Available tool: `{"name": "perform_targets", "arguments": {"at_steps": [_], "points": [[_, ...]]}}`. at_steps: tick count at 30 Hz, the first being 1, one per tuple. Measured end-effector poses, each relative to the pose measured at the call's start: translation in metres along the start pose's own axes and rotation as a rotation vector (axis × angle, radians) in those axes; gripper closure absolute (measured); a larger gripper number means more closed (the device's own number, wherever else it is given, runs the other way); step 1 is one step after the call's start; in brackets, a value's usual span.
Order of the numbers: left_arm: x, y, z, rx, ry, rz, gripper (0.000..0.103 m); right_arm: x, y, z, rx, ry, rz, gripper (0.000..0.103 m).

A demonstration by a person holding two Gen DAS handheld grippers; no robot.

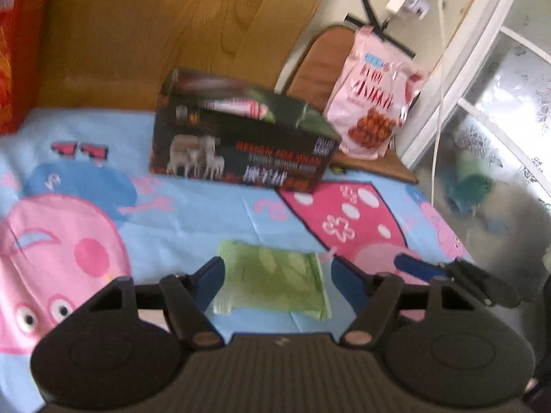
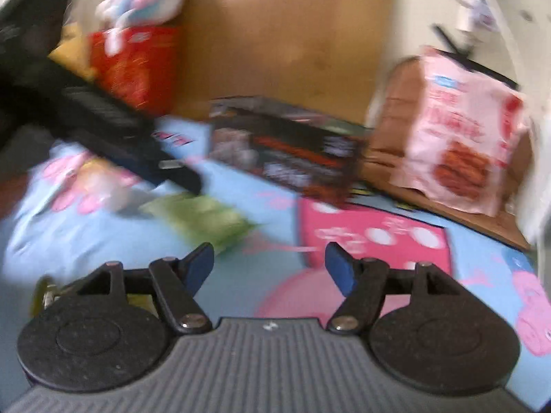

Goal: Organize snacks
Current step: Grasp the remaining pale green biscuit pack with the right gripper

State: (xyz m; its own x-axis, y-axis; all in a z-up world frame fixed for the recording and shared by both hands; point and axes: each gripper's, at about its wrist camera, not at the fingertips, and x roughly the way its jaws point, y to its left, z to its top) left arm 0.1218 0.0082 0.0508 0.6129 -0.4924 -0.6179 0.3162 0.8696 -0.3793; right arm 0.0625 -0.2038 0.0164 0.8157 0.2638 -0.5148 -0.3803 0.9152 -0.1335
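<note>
A green snack packet [image 1: 275,278] lies flat on the cartoon bedsheet [image 1: 193,213]. My left gripper [image 1: 277,284] is open, its blue fingers on either side of the packet. A black box [image 1: 241,144] stands behind it, and a pink snack bag [image 1: 375,96] leans on a brown board at the back right. My right gripper [image 2: 270,268] is open and empty above the sheet; the right wrist view is blurred. The green packet [image 2: 203,216], black box [image 2: 286,148], pink bag [image 2: 465,137] and left gripper [image 2: 179,175] show there too.
A red box [image 1: 17,51] stands at the far left, with a wooden headboard [image 1: 165,27] behind. Two small red packets [image 1: 81,149] lie on the sheet. A white frosted-glass door [image 1: 492,103] and a cable are on the right.
</note>
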Motion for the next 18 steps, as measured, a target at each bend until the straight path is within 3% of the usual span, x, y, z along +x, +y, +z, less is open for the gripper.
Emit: {"name": "perform_targets", "arguments": {"at_steps": [3,5,7,12,18], "points": [[-0.006,0.001,0.007,-0.025,-0.017,-0.003,0.03,-0.009,-0.028,-0.002,0.127,-0.004,0.087,0.03],[0.0,0.005,0.011,-0.075,0.019,-0.028,0.03,-0.007,-0.033,-0.001,0.161,-0.002,0.138,0.03],[0.011,0.006,0.012,-0.085,0.044,-0.003,0.029,-0.003,-0.031,0.001,0.176,0.002,0.188,0.03],[0.036,0.006,0.009,-0.03,0.083,0.094,0.029,0.009,-0.006,0.005,0.107,0.018,0.238,0.03],[0.036,-0.003,-0.003,0.032,0.106,0.082,0.034,0.02,0.013,0.005,0.002,0.046,0.246,0.038]]}}
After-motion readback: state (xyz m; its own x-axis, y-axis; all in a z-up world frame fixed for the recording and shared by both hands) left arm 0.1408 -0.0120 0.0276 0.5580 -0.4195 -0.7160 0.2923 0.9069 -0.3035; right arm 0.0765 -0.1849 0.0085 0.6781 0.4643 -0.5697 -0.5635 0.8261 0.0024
